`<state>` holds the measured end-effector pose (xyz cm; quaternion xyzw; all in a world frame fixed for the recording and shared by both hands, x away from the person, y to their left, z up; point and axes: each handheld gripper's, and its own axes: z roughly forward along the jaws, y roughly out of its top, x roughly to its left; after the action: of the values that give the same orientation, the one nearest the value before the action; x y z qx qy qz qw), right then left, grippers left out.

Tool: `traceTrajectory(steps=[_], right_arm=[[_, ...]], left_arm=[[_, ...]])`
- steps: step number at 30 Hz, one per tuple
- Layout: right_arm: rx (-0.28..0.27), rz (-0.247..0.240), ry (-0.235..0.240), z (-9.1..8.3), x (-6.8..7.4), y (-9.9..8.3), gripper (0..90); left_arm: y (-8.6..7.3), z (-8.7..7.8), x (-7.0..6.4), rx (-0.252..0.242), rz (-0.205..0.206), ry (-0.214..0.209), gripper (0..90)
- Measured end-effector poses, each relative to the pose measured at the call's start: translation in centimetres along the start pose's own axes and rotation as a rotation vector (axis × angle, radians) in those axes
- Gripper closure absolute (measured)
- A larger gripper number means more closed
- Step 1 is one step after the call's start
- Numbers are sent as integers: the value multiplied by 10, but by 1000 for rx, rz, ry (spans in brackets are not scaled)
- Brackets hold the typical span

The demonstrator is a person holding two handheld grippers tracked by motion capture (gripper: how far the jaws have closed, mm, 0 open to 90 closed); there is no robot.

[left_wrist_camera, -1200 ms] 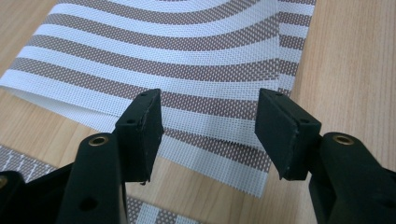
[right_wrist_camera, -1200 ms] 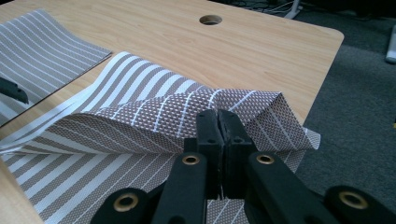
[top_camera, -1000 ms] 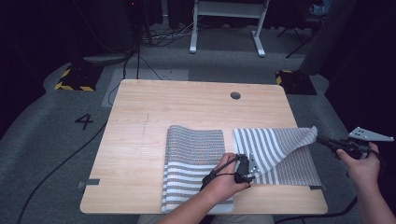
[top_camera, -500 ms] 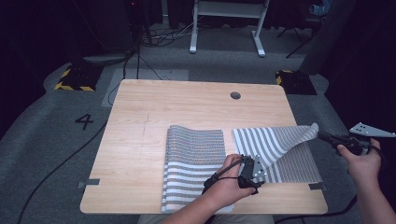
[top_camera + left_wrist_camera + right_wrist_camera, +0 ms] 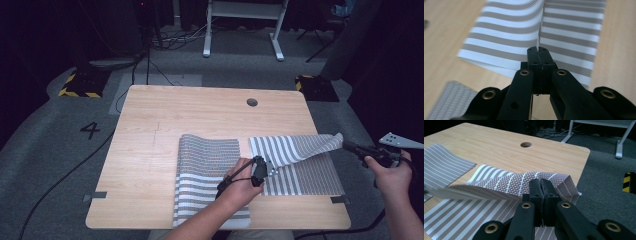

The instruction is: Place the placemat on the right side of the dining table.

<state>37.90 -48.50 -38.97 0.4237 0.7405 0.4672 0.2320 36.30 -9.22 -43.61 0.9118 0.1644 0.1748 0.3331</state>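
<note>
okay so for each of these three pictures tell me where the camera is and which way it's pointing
High view: fixed above the person's side, looking forward and down on the table; both forearms, left gripper and right gripper show.
Left gripper view: rides the left gripper, looking along its shut jaws at the striped cloth.
Right gripper view: rides the right gripper, looking across the lifted cloth edge toward the cable hole.
Shared: all three show the cloth and tabletop.

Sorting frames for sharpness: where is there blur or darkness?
High view: table well lit, surrounding floor falls into dark. Left gripper view: cloth soft, its near-left edge smeared; jaws sharp. Right gripper view: the cloth's lifted edge blurs at left, the tabletop's far part is sharp.
</note>
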Motion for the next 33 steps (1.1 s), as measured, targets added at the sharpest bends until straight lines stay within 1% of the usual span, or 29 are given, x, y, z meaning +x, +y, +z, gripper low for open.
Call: traceTrajectory(steps=[2,3,4,5,6,8,10,11,12,13,14,15,16,17,18,20,22,23,24,25,27,28,29,30,31,32,33], right_arm=[[-2,6,-2,2,-3,0,889],[-2,8,1,4,-5,2,889],[-7,13,-1,6,-7,4,889],[-6,9,-1,7,-8,6,889],[-14,14,-6,11,-10,11,889],[-22,11,-10,17,-14,19,889],[-33,13,-21,23,-18,29,889],[-39,13,-33,26,-20,34,889],[-48,18,-49,29,-23,40,890],[-51,20,-67,33,-26,43,890],[-51,26,-90,38,-30,49,890],[-49,29,-104,42,-33,52,890],[-41,31,-125,49,-38,56,891],[-38,37,-130,53,-40,58,891],[-32,52,-134,61,-43,60,891],[-23,53,-152,73,-44,64,891],[-16,57,-180,84,-44,66,890],[-10,64,-205,91,-45,66,888],[-6,72,-223,96,-46,66,887],[-2,83,-238,100,-47,65,887],[2,102,-265,106,-52,64,887],[7,112,-272,107,-55,63,885],[5,126,-277,108,-57,63,876],[-3,142,-281,109,-60,62,854],[-10,149,-291,109,-61,61,810],[-16,148,-306,109,-63,60,742],[-25,162,-302,111,-64,58,628]], left_arm=[[7,-4,12,-32,-6,44,899],[11,-6,19,-44,-3,69,899],[14,-8,25,-47,9,87,899],[20,-9,34,-59,11,115,899],[24,-9,41,-69,5,128,898],[33,-9,55,-83,5,168,897],[40,-9,67,-113,-16,205,890],[43,-9,73,-131,-33,232,853],[44,-9,77,-139,-50,262,778],[44,-11,82,-142,-68,288,724],[44,-11,83,-148,-85,291,699],[43,-11,82,-151,-102,296,658],[41,-11,80,-153,-102,304,601],[38,-9,75,-154,-102,297,550],[36,-8,72,-147,-97,287,520],[28,-3,63,-134,-98,272,460],[21,1,57,-122,-106,271,405],[18,3,55,-124,-114,272,375],[15,3,54,-114,-112,272,357],[11,4,53,-109,-121,261,355],[5,5,54,-97,-130,256,351],[3,5,54,-97,-133,263,350],[0,5,54,-93,-144,257,351],[-3,5,54,-91,-153,250,351],[-5,6,55,-87,-150,253,351],[-7,7,54,-88,-166,243,351],[-8,9,54,-90,-176,243,351]])
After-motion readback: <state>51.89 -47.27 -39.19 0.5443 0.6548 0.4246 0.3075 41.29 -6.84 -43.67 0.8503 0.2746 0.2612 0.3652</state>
